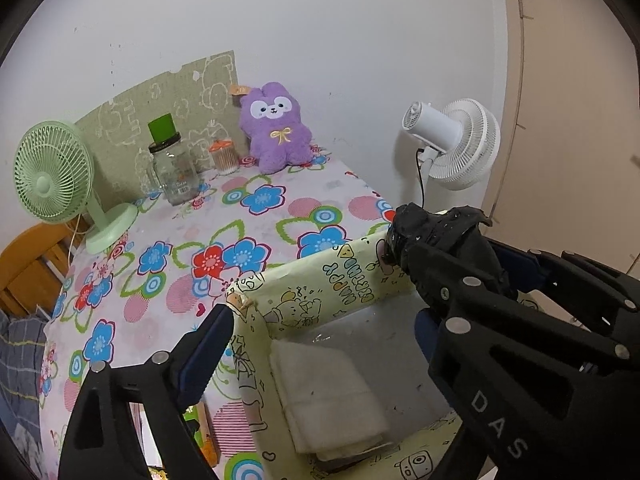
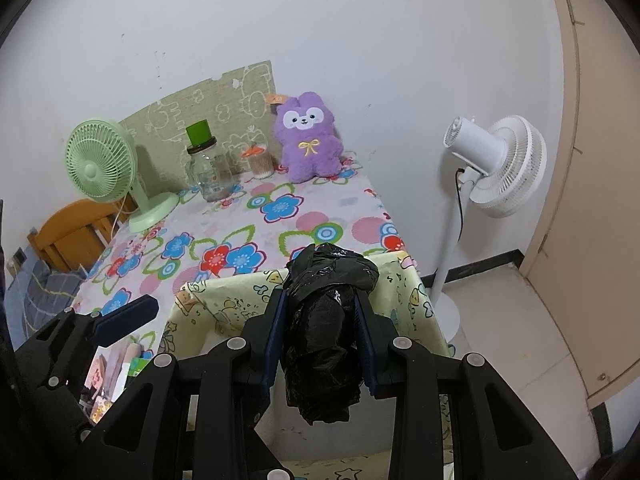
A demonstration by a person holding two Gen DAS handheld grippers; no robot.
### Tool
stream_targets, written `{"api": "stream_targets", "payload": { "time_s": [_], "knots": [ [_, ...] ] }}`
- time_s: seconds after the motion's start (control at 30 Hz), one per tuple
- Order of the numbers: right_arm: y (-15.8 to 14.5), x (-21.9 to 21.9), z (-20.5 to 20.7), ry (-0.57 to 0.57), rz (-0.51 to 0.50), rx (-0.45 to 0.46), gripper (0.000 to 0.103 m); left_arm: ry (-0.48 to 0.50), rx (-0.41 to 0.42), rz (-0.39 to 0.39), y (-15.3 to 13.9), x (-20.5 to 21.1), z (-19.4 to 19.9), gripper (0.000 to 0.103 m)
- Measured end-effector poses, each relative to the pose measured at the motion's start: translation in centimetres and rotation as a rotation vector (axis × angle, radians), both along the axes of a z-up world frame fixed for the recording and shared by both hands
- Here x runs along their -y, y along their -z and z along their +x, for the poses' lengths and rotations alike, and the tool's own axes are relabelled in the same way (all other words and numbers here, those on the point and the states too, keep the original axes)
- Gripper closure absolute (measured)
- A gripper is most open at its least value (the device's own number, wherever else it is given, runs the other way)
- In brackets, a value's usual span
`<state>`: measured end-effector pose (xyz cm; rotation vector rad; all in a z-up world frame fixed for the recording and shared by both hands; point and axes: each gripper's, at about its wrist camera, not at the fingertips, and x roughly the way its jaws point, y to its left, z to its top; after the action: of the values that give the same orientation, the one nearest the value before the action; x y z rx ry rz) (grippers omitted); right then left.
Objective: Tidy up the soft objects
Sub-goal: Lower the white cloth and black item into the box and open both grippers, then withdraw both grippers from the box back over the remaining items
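Clamping a black plastic bundle (image 2: 326,332) above the yellow box (image 2: 224,300) at the table (image 2: 320,216) corner, the right gripper (image 2: 322,336) hides the interior, whereas the left gripper (image 1: 320,320), spread wide and empty, shows folded white cloth (image 1: 328,396) inside.

A: Can't see much inside the yellow cartoon box (image 2: 224,300) from the right wrist view, the gripper arms and the black plastic bundle (image 2: 324,328) cover it.

B: Same. The wooden chair (image 1: 24,264) is cut off at the frame edge, and the stuff under the table edge (image 2: 112,376) is too blurry to identify.
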<state>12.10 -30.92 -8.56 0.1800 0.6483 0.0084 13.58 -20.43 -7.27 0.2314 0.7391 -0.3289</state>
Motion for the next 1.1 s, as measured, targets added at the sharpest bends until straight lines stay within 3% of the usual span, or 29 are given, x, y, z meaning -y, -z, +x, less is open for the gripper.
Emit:
{"api": "stream_targets", "payload": {
  "time_s": [0.13,0.23,0.3,0.67,1.1],
  "knots": [
    [0.0,-0.3,0.2,-0.013,-0.001,-0.002,0.063,-0.005,0.006,0.001,0.0,-0.1,0.0,0.004],
    [0.1,-0.4,0.3,-0.016,0.0,-0.007,0.052,-0.007,0.005,0.003,0.0,-0.2,0.0,0.004],
    [0.1,-0.4,0.2,-0.017,0.008,-0.003,0.038,-0.007,0.002,-0.001,-0.1,-0.4,0.0,0.004],
    [-1.0,-1.3,-1.3,0.043,-0.021,0.031,0.01,-0.016,0.028,-0.012,-1.1,-1.3,-1.4,0.004],
    [-3.0,-4.2,-4.3,0.042,-0.051,0.072,0.008,-0.026,0.067,-0.047,-2.9,-4.3,-4.1,0.004]
  ]
}}
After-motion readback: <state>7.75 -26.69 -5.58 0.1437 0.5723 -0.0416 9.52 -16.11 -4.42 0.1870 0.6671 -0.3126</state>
